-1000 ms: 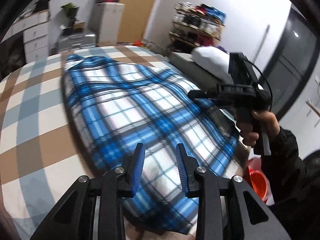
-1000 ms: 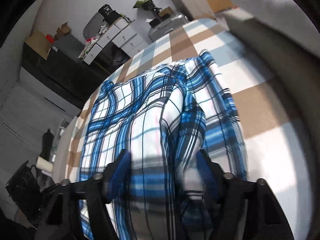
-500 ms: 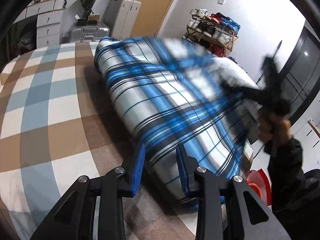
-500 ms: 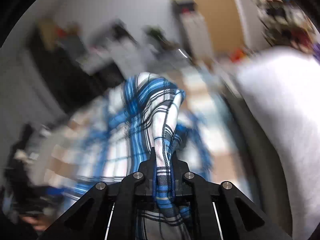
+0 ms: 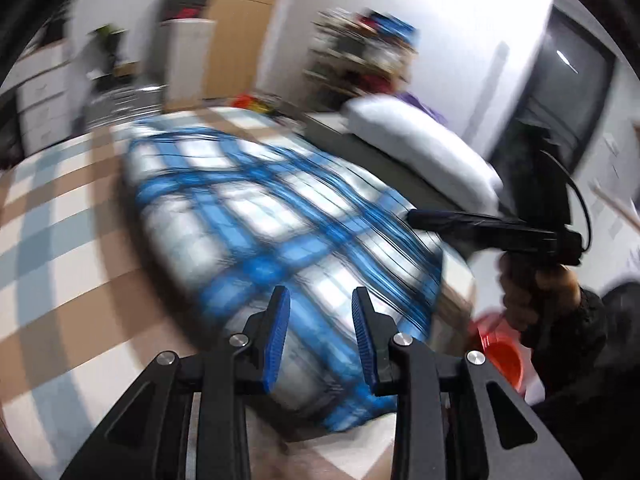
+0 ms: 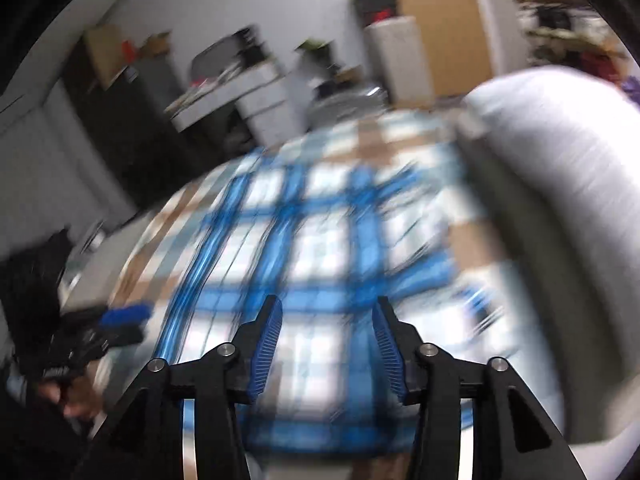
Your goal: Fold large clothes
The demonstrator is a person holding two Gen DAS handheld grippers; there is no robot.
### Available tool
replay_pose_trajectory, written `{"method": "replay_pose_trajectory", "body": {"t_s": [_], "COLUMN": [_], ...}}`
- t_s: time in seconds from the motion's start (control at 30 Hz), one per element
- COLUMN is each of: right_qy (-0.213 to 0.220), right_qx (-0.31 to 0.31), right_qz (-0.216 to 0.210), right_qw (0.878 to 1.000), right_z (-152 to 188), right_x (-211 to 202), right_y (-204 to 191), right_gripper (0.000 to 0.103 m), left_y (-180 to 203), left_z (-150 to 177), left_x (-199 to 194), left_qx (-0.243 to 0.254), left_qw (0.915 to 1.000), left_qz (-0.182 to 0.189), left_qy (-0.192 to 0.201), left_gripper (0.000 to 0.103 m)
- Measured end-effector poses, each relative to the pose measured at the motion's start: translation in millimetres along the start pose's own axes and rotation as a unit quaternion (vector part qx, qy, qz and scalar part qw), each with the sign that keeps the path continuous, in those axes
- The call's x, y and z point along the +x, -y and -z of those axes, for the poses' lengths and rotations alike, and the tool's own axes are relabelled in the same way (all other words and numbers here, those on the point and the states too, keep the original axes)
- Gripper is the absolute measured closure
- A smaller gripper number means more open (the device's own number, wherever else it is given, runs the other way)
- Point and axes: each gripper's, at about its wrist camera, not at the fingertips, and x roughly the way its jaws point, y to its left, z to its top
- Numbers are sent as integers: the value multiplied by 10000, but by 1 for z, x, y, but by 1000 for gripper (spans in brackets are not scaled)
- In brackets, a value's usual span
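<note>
A large blue-and-white plaid garment point(image 5: 256, 216) lies spread across the bed, blurred by motion in both views. My left gripper point(image 5: 320, 292) hovers over its near edge, jaws partly open, with nothing pinched between the blue pads. My right gripper point(image 6: 327, 300) hangs above the garment point(image 6: 320, 240) with its jaws opening and nothing between them. In the left wrist view the right gripper point(image 5: 416, 216) reaches in from the right, held by a hand in a dark sleeve. The left gripper point(image 6: 120, 316) shows at the left of the right wrist view.
The bed has a brown, blue and white checked sheet point(image 5: 60, 240). A white pillow point(image 5: 416, 148) lies along the far right side. A red bucket point(image 5: 500, 352) stands on the floor beside the bed. Drawers point(image 5: 40, 92) and a cluttered shelf point(image 5: 360, 52) line the walls.
Half a second ago my right gripper was shut on a raised fold of the garment; it has let go and lifted away. The garment now lies flat on the bed.
</note>
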Motion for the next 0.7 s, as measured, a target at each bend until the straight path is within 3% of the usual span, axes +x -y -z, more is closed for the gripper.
{"method": "replay_pose_trajectory", "body": {"t_s": [0.07,0.17,0.27,0.33,0.5,0.63,0.7], "right_qy": [-454,-448,-350,-265,-472,-429,-412], "right_qx": [-78,-260,-183,-407,-823,-656,-879], "right_qz": [64,285,323,40,-86,65,-144], "right_qw": [9989,9983,9987,9988,9955,9969,9952], "right_z": [19,29,21,20,38,35,38], "right_x": [25,34,22,16,51,41,35], "right_y": [-6,-11,-21,-34,-40,-44,-55], "right_gripper": [56,56,55,55,49,49,48], "left_y": [11,15,14,8,9,10,7], "left_z": [11,34,39,37,45,49,52], "left_x": [16,35,30,29,21,12,11], "left_qx": [331,630,607,453,528,464,405], "left_qw": [9988,9951,9958,9969,9966,9972,9976], "left_qz": [60,-297,-347,-244,-274,-170,-107], "left_qy": [-347,-697,-586,-589,-565,-566,-546], "left_gripper": [77,77,77,77,77,77,77]}}
